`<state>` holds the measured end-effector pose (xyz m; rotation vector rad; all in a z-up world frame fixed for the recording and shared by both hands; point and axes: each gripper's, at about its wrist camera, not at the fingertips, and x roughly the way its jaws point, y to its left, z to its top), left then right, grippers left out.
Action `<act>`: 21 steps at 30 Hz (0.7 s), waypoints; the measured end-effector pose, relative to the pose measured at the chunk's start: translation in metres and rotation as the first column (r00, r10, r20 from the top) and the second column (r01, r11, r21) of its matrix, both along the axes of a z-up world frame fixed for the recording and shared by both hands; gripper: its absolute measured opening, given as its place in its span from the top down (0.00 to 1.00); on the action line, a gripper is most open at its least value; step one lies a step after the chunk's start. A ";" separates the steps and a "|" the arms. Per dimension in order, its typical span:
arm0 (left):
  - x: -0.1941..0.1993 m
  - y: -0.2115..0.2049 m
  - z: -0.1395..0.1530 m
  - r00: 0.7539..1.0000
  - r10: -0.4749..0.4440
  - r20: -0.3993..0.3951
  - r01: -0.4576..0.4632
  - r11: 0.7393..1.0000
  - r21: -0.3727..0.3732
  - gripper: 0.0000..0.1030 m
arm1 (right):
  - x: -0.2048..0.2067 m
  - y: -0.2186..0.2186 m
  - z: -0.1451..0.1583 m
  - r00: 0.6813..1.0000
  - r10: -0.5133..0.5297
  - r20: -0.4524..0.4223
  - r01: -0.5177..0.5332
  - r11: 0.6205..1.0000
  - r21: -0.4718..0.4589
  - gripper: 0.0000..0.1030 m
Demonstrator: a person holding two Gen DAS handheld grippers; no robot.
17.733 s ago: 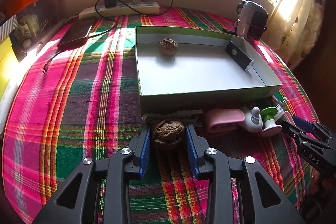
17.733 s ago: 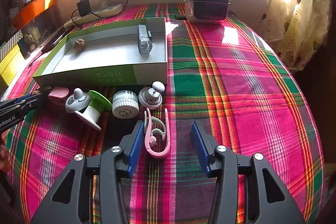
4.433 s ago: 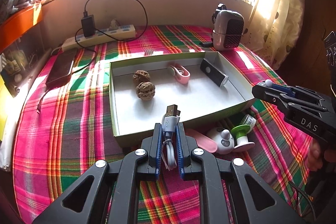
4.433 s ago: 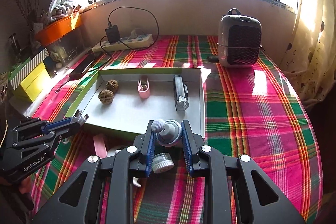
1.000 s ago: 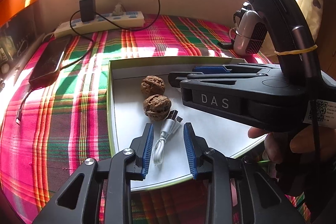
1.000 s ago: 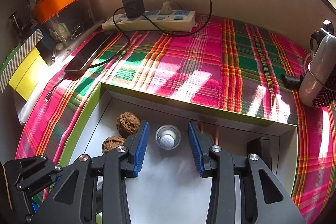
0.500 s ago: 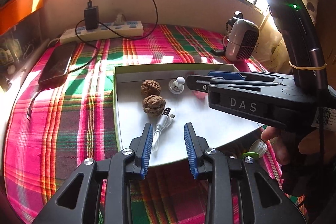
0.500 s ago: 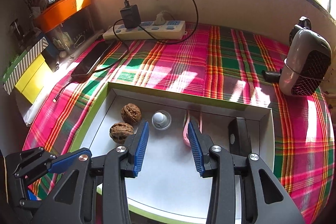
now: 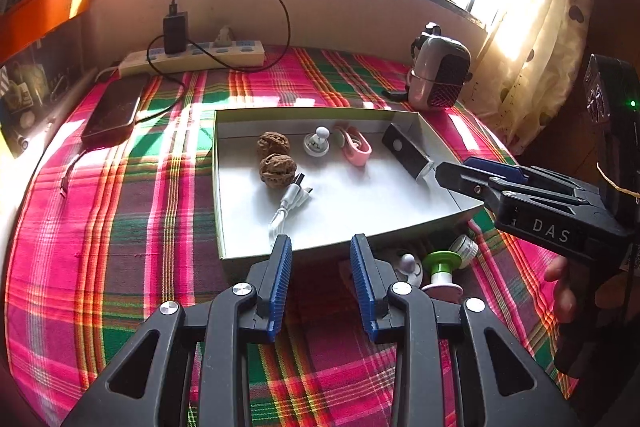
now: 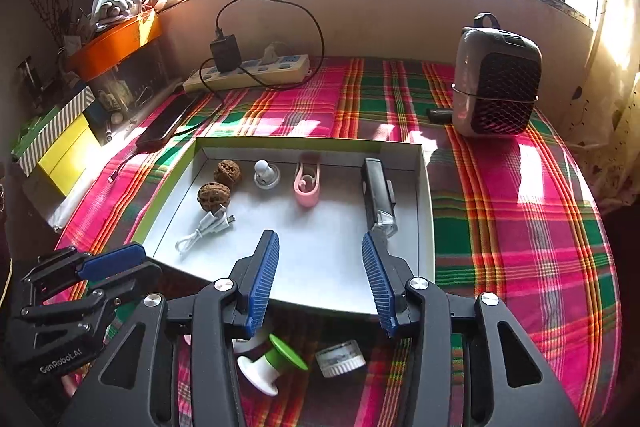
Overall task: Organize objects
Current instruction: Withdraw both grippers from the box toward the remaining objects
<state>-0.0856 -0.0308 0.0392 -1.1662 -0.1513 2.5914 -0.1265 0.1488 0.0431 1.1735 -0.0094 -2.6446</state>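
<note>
A white box with a green rim (image 9: 218,195) (image 10: 426,211) holds two walnuts (image 9: 276,157) (image 10: 220,185), a white knob piece (image 9: 317,143) (image 10: 267,174), a pink ear hook (image 9: 356,147) (image 10: 307,183), a black device (image 9: 406,149) (image 10: 376,195) and a white USB cable (image 9: 288,205) (image 10: 204,227). My left gripper (image 9: 319,247) (image 10: 136,263) hangs open and empty over the box's near edge. Over the box's near right part, my right gripper (image 10: 319,243) (image 9: 460,171) is opening with nothing between its jaws.
In front of the box lie a green-and-white spool (image 10: 276,359), a small white jar (image 10: 340,353) and a white knob toy (image 9: 408,265). A power strip (image 10: 248,71), a phone (image 9: 114,111) and a small heater (image 10: 496,83) stand behind. A yellow box (image 10: 64,151) is at the left.
Both grippers have drawn back from inside the box to its near edge. The right gripper's jaws have widened and left the white knob piece beside the walnuts.
</note>
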 end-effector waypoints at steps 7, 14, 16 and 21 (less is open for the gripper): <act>0.009 0.004 -0.007 1.000 -0.020 0.021 0.019 0.999 0.025 0.72 | 0.028 0.028 -0.007 0.997 -0.075 -0.005 0.075 0.997 -0.008 0.56; 0.014 0.005 -0.016 0.998 -0.030 0.050 0.028 0.999 0.046 0.72 | 0.037 0.035 -0.023 0.996 -0.089 0.018 0.089 0.996 -0.004 0.56; 0.014 0.004 -0.017 0.998 -0.030 0.054 0.028 0.998 0.052 0.72 | 0.038 0.036 -0.027 0.997 -0.079 0.024 0.080 0.997 -0.016 0.56; 0.013 0.004 -0.019 0.997 -0.020 0.074 0.016 0.998 0.056 0.72 | 0.039 0.032 -0.036 0.997 -0.057 0.043 0.057 0.998 -0.009 0.56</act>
